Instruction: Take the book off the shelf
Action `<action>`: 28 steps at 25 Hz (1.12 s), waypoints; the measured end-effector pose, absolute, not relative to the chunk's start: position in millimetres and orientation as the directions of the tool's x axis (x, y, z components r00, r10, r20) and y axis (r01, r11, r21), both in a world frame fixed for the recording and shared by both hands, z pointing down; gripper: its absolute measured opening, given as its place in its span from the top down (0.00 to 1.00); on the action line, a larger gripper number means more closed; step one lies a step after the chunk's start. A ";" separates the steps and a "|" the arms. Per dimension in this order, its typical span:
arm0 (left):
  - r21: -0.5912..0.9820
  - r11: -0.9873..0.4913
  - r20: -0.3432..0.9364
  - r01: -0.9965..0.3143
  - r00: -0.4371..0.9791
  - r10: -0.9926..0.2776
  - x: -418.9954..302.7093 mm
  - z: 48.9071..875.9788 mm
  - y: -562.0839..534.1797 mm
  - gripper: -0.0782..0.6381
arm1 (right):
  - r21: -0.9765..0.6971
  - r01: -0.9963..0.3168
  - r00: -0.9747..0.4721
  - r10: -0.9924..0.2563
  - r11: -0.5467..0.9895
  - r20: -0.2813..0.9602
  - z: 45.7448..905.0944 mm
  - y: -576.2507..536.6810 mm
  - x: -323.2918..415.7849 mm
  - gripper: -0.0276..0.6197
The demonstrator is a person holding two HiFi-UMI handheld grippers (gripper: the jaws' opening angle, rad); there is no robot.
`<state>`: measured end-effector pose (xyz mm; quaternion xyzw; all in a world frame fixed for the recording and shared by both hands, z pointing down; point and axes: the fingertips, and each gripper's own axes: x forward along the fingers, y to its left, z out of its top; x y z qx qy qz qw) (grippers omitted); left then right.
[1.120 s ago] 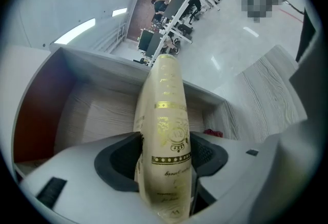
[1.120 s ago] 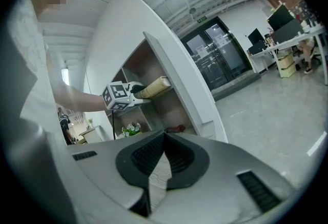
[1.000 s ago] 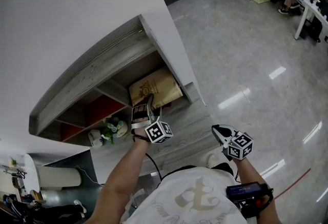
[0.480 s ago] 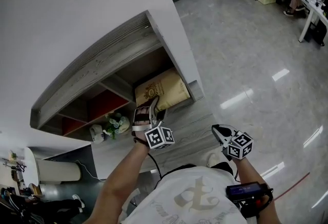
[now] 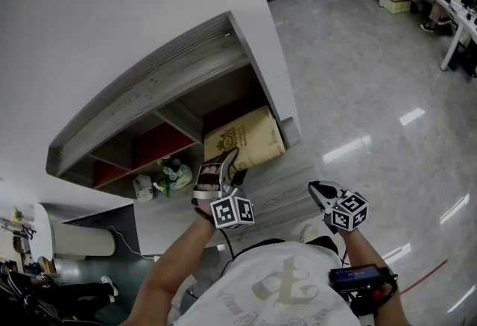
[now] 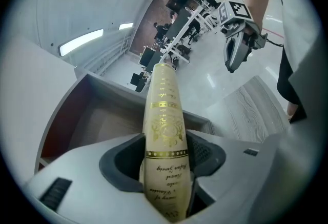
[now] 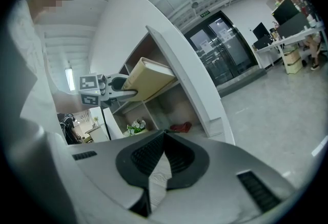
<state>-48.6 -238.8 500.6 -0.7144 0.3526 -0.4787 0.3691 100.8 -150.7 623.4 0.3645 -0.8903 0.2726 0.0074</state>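
A tan book (image 5: 246, 139) with gold print leans half out of the right-hand compartment of the grey wooden shelf (image 5: 164, 74). My left gripper (image 5: 227, 160) grips its spine end, and the jaws are still closing on it. In the left gripper view the book's spine (image 6: 165, 125) runs up between both pads, which press on it. The right gripper view shows the book (image 7: 148, 78) tilted out of the shelf mouth. My right gripper (image 5: 317, 190) hangs apart at the lower right over the wooden ledge, its jaws shut with nothing in them.
A small flower ornament (image 5: 170, 177) and a white mug (image 5: 141, 186) stand in the middle compartment. A red object (image 7: 180, 127) lies at the shelf's foot. The wooden ledge (image 5: 276, 190) runs below the shelf. Polished floor and white desks (image 5: 455, 11) lie to the right.
The left gripper has drawn back from the shelf with the book, which now sticks further out of its compartment. The right gripper has stayed where it was.
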 end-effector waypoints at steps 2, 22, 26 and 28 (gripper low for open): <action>-0.862 -0.484 0.427 -0.150 0.300 -0.853 -50.5 499.4 -230.5 0.57 | -0.478 -0.650 -0.738 -0.640 0.591 0.213 623.3 -151.7 97.0 0.95; -0.564 -0.800 0.713 -0.206 0.369 -0.597 -59.5 617.0 -169.8 0.58 | -0.476 -0.663 -0.728 -0.645 0.578 0.232 631.2 -145.9 90.5 0.95; -0.406 -0.879 0.781 -0.251 0.404 -0.476 -51.9 650.8 -155.7 0.58 | -0.480 -0.674 -0.716 -0.655 0.561 0.241 635.7 -140.5 97.2 0.95; -0.345 -0.903 0.802 -0.255 0.420 -0.425 -47.8 663.4 -149.4 0.58 | -0.482 -0.678 -0.712 -0.658 0.555 0.244 637.6 -137.6 100.0 0.95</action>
